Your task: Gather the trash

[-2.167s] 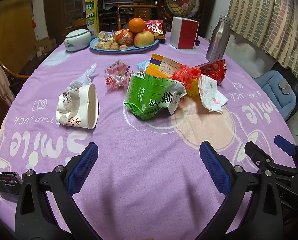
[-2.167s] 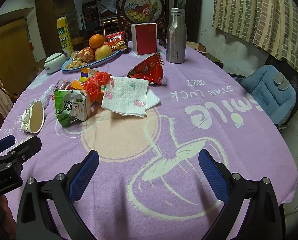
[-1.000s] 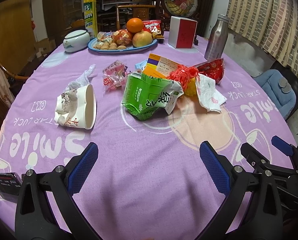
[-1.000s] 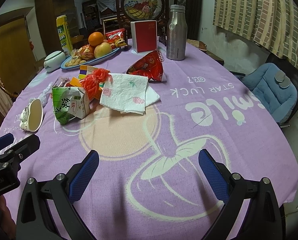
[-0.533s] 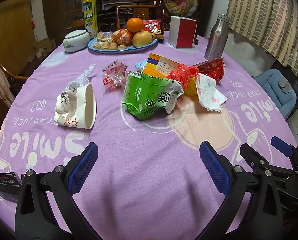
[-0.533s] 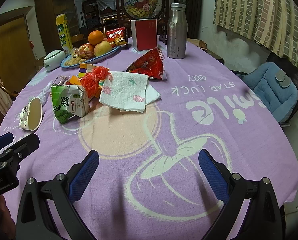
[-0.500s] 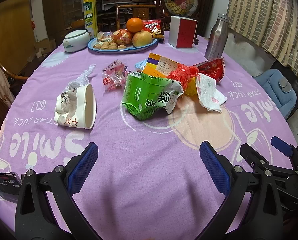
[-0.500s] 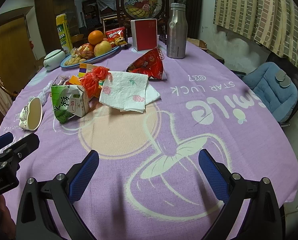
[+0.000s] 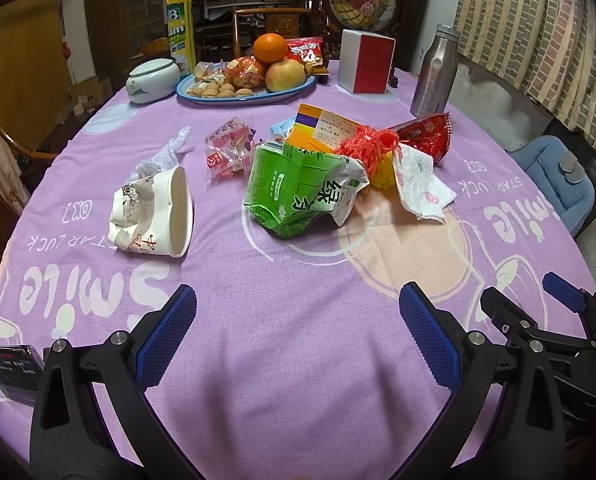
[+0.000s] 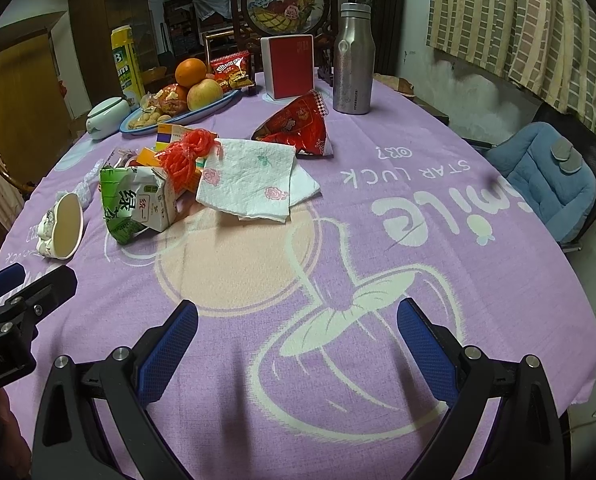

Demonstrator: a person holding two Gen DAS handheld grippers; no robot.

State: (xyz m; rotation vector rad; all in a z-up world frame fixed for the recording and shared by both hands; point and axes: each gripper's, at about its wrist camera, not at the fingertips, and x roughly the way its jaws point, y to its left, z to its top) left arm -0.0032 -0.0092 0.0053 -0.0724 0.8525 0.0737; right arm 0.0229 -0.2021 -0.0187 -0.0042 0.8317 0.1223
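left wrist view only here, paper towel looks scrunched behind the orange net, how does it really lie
Observer: From the right wrist, the paper towel lies spread out flat, its far corner touching the red snack bag.
Operator: is that red bag open
Observer: It lies on its side with its torn mouth toward the towel; contents cannot be seen.
Operator: and the green carton, what's on its other face
Observer: The green carton shows a white side panel with print, crumpled and tipped over.
Operator: right gripper doing anything
Observer: The right gripper is open and empty above bare tablecloth.

Both wrist views look low across the purple tablecloth (image 9: 298, 360), side by side, sharing the green carton (image 9: 298, 192) (image 10: 137, 204) pile.
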